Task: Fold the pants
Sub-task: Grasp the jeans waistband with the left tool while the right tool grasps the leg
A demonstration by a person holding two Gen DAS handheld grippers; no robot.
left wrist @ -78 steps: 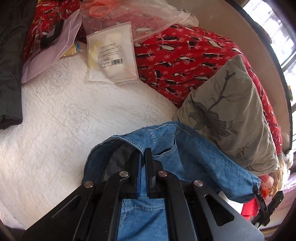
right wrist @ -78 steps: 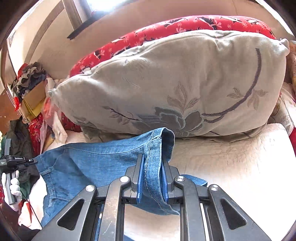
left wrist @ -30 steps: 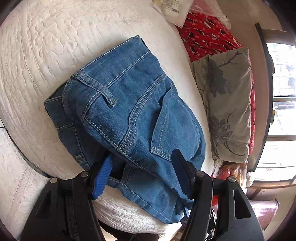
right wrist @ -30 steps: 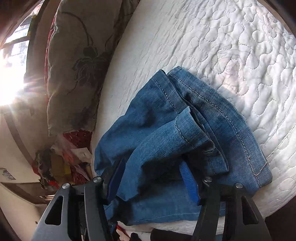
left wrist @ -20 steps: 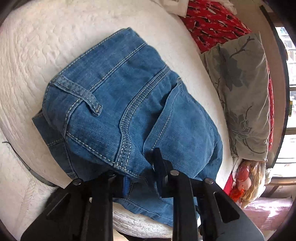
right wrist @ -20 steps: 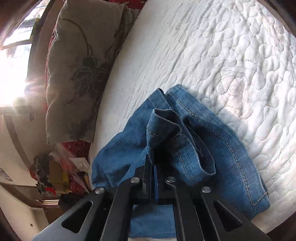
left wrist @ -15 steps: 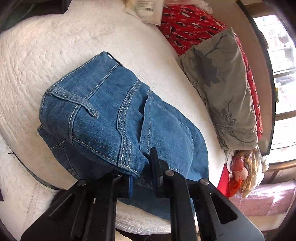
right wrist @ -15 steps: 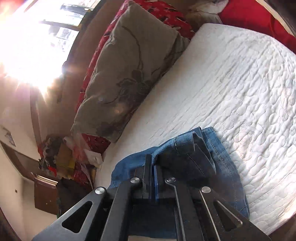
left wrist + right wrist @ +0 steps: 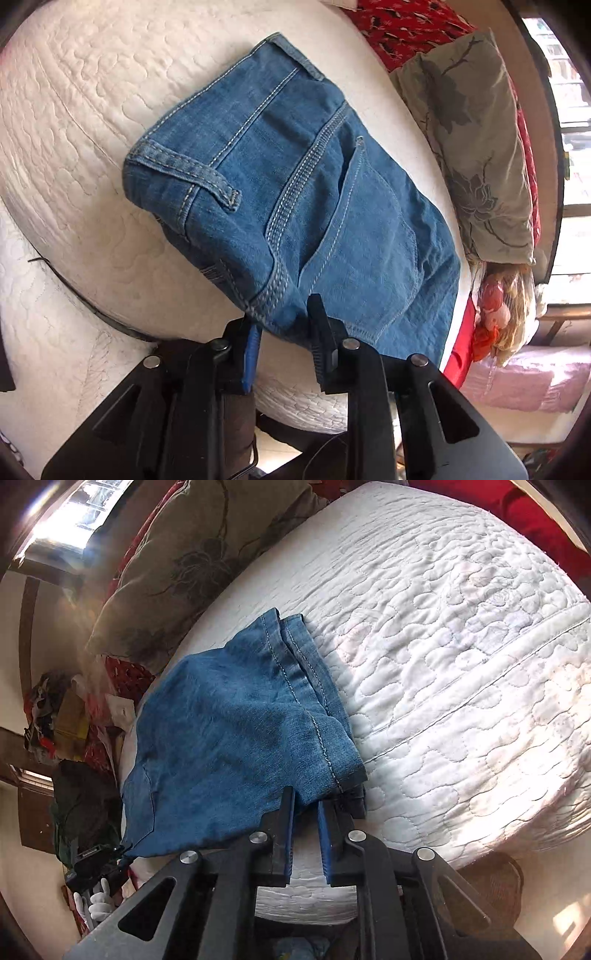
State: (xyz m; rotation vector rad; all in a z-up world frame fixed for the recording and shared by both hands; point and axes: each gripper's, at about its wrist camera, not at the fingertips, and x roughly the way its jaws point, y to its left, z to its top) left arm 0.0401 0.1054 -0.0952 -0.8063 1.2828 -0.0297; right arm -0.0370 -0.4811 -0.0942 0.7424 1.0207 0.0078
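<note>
Both grippers, clamped on denim half second ago, now easing apart. Left gripper (image 9: pixel 282 319): jaws opening, waistband seam edge between pads, grip loosening. Right gripper (image 9: pixel 306 805): jaws opening, hem corner just at tips, pads not pressing. Folded jeans (image 9: pixel 295 192) lie on white quilted mattress (image 9: pixel 74 110) near its edge. Beyond: grey floral pillow (image 9: pixel 476 140), red patterned blanket (image 9: pixel 402 26).

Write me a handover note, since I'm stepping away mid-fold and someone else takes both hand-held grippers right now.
Left hand-held gripper: jaws opening, the waist edge of the jeans between them.
Right hand-held gripper: jaws opening, a hem fold between them.
Jeans: folded into a compact bundle on the white quilted mattress, near its front edge, beside the grey pillow.
Done: legs folded over.
Left: release fully, back both out, smooth the bundle if it looks uneven.
</note>
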